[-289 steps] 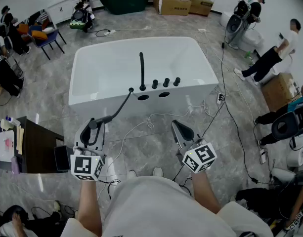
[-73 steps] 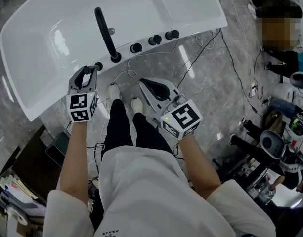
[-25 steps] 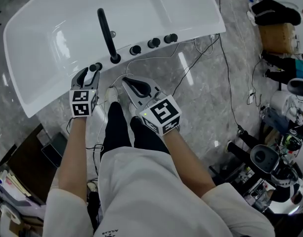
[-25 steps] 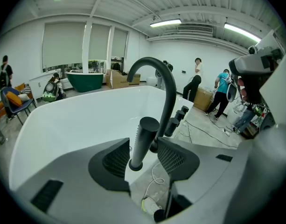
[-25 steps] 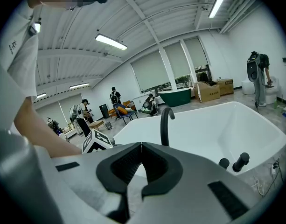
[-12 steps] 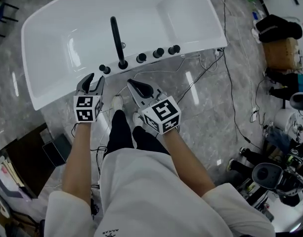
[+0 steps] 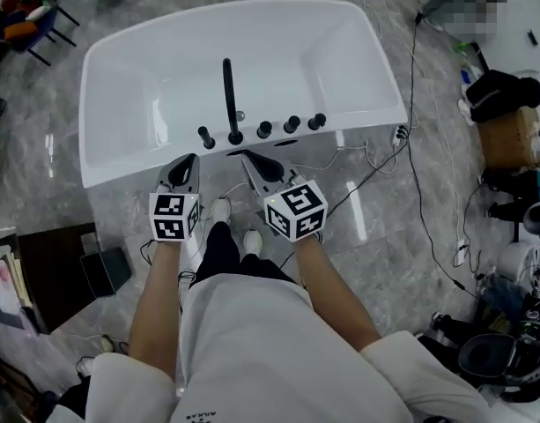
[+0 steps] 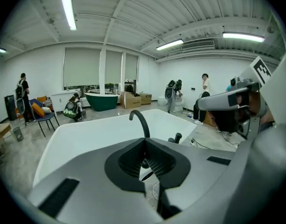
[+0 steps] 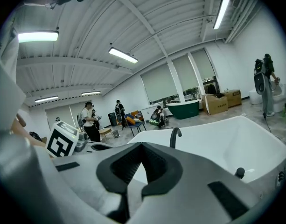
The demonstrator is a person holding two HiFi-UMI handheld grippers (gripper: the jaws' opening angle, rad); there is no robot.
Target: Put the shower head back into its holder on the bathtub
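Shower head (image 7: pixel 204 136) upright in holder (image 7: pixel 205 144) on bathtub (image 7: pixel 120 170) rim, just beside faucet (image 7: pixel 228 95), on left gripper's side: task looks done, nothing left. Left gripper (image 7: pixel 185 164) jaws just closed, nothing between them; right gripper (image 7: pixel 252 161) jaws closed, empty. Both near faucet, not touching.

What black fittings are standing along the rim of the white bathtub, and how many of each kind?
Curved spout: 1
Round knobs: 3
Shower head: 1
Total: 5
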